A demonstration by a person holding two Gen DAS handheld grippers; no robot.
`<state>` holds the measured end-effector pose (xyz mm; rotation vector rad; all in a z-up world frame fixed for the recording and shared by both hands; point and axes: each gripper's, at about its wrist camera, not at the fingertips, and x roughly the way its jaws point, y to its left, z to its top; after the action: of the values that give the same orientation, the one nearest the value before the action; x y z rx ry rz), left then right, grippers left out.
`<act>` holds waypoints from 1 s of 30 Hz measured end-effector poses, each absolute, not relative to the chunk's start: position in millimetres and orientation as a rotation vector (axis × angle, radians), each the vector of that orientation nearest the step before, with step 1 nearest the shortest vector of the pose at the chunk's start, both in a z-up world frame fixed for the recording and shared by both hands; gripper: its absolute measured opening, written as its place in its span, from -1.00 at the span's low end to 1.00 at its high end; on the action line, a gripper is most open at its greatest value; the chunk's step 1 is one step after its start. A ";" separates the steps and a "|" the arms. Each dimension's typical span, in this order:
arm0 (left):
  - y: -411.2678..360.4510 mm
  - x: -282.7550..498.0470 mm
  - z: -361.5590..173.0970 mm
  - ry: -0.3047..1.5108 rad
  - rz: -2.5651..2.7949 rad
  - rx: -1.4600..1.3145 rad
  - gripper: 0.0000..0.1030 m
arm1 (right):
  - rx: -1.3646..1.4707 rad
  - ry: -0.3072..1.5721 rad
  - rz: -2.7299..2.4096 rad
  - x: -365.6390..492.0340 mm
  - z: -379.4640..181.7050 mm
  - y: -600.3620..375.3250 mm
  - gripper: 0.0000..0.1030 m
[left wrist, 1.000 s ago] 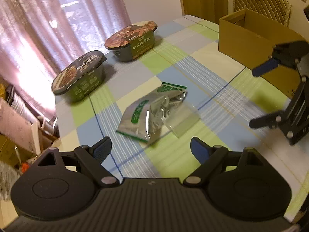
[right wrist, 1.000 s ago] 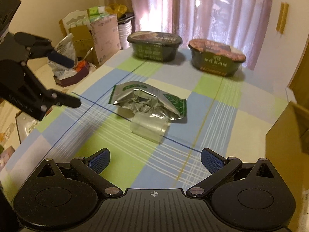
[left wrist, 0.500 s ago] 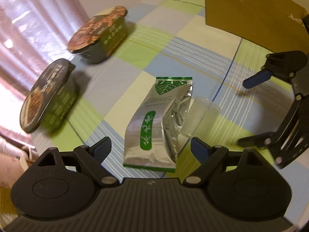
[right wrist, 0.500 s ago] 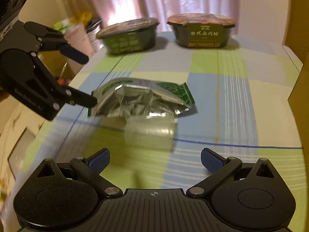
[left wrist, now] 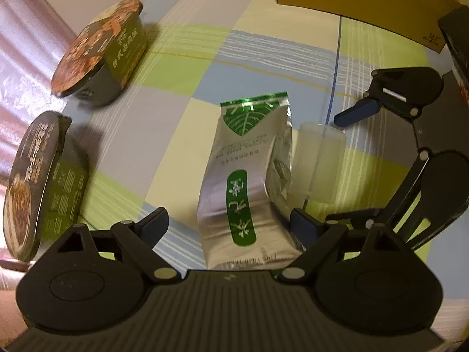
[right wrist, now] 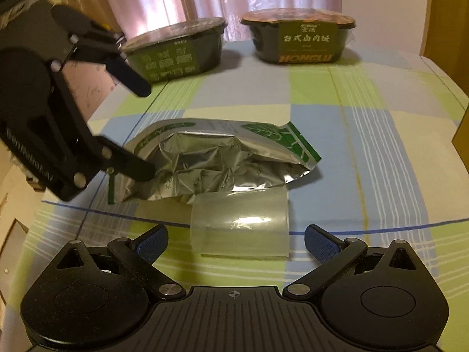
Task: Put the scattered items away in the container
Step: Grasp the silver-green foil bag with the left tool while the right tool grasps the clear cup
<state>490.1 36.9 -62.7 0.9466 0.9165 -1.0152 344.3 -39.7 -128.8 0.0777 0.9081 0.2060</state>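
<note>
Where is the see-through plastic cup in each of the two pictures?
Left wrist view: the clear plastic cup lies on its side right of centre, against the silver-green foil pouch.
Right wrist view: the cup lies low in the middle, just ahead of the right claw, in front of the pouch.
Shared landmark: the foil pouch, touching the cup in both.

Right-hand instant rice bowl (right wrist: 302,38), near the table's far edge: sleeve reads "台式卤肉饭" over orange "HONGLU". Left-hand bowl (right wrist: 176,51): print too small to read. Foil tea pouch (left wrist: 243,182): green characters illegible. Cardboard box (left wrist: 363,3): corner mark unreadable.
</note>
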 end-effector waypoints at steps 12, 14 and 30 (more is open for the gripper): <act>21.2 499.1 -86.6 1.008 -1.041 0.900 0.42 | 0.020 0.923 0.243 349.0 -132.9 -36.2 0.41; 22.6 497.3 -87.6 1.013 -1.033 0.890 0.40 | 0.021 0.931 0.244 347.0 -132.2 -39.3 0.41; 46.6 389.1 -80.6 1.043 -1.017 0.768 0.26 | -0.062 1.019 0.269 259.1 -109.3 -101.9 0.41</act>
<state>389.1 46.6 -80.6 0.7683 1.0431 -1.0165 259.1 -101.9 -109.3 -0.0619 1.0192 0.2688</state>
